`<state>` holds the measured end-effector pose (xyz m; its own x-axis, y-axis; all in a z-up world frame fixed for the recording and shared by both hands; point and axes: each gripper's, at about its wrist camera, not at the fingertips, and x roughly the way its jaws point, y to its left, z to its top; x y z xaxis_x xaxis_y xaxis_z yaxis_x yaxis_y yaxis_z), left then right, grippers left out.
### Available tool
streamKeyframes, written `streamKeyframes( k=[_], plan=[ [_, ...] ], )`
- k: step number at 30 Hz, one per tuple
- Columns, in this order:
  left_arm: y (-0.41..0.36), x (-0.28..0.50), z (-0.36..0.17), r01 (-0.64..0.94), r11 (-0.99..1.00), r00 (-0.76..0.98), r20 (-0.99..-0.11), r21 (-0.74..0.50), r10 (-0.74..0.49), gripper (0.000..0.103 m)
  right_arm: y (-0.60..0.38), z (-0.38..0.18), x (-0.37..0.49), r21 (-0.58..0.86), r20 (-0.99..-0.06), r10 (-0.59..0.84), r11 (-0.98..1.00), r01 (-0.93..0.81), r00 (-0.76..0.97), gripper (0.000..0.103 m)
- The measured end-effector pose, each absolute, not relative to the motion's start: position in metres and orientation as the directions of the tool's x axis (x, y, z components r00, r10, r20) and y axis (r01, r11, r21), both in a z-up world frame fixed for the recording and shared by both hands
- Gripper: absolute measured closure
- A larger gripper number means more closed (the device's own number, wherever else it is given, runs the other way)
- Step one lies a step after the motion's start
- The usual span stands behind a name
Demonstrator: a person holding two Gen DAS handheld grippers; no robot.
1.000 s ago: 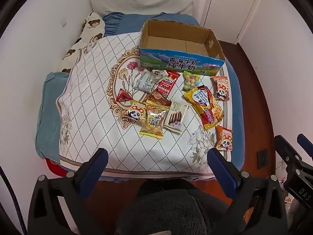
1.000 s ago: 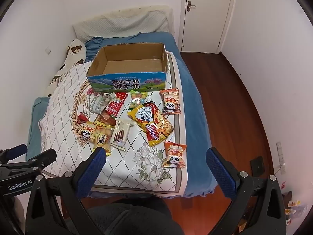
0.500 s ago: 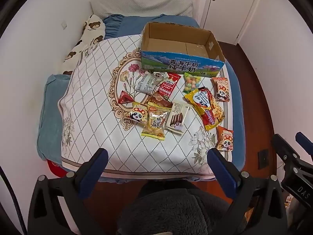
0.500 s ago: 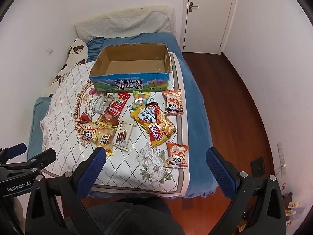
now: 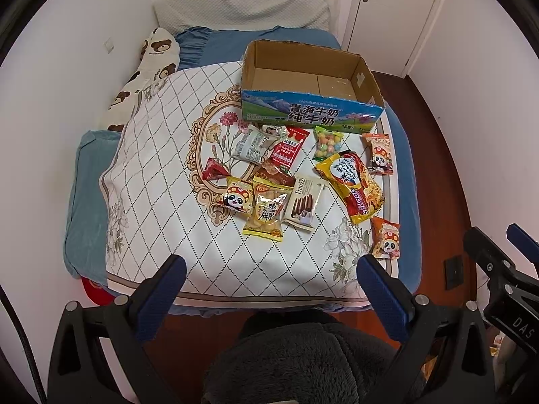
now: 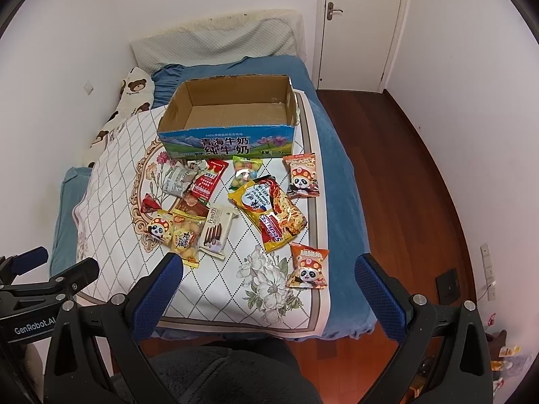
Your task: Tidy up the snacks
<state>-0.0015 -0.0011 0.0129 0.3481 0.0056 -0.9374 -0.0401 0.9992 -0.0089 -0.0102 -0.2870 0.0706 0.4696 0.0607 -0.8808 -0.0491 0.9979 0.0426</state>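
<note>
Both tools are held back at the foot of the bed, high above it, likely to take in the whole spread before a first pick. Left gripper: jaws spread wide, nothing between them. Right gripper: same, wide apart, empty. Neither touches anything.

Snacks sit loose on the white quilted cover, centre of both views, clustered just below the cardboard milk box. None in the box yet, so by my read the task is at its start.

Box: open top, flaps gone, upper centre of frame, blue printed front wall facing the cameras. Inside is bare cardboard floor, no contents visible.

Left-view layout:
- yellow noodle packet, right of centre, biggest item, lying diagonal
- orange panda bag, lower right, near the cover's edge, closest to the right gripper
- second panda bag, right, just below the box corner
- candy bag, just under the box front
- red sausage packet overlapping a grey-white packet
- Franzzi wafer pack, centre, touching a yellow biscuit bag
- small yellow panda bag and red triangular packet, left of the cluster

Bear pillow upper left, off the task.
</note>
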Motion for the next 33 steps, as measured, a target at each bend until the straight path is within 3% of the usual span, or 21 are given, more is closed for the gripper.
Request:
streamKeyframes(
  k=[33],
  plan=[
    [0.0019, -0.0071, 0.0162, -0.056, 0.998, 0.366, -0.931, -0.023, -0.001, 0.0, -0.2866, 0.0755, -0.0114, 0.046, -0.879, 0.074, 0.997, -0.07, 0.47, 0.0]
  ],
)
